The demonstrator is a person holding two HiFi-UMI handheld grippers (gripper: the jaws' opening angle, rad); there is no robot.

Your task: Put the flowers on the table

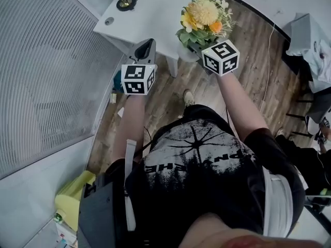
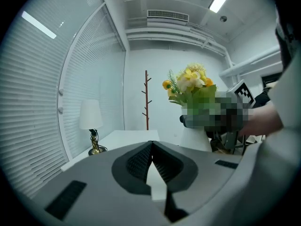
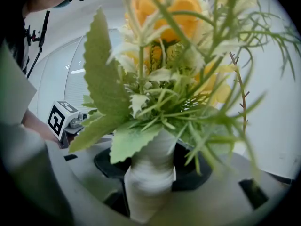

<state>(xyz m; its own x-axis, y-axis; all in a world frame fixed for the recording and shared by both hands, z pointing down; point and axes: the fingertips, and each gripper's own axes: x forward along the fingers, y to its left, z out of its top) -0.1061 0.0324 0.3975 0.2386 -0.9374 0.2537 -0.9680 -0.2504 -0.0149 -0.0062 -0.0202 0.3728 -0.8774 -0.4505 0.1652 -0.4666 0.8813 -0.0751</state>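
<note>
My right gripper (image 3: 150, 173) has its jaws clamped wide around the vase of the flowers (image 3: 162, 65), held aloft. The worktop (image 1: 150, 14) lies just ahead, so setting down remains. My left gripper (image 2: 151, 164) has its jaws together, empty.

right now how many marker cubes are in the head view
2: the left cube near the table, the right cube by the flowers. None seem hidden.

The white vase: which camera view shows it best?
Right gripper view: the vase fills the middle, between the jaws. Left gripper view shows it small, partly blurred; head view mostly hides it under flowers.
</note>
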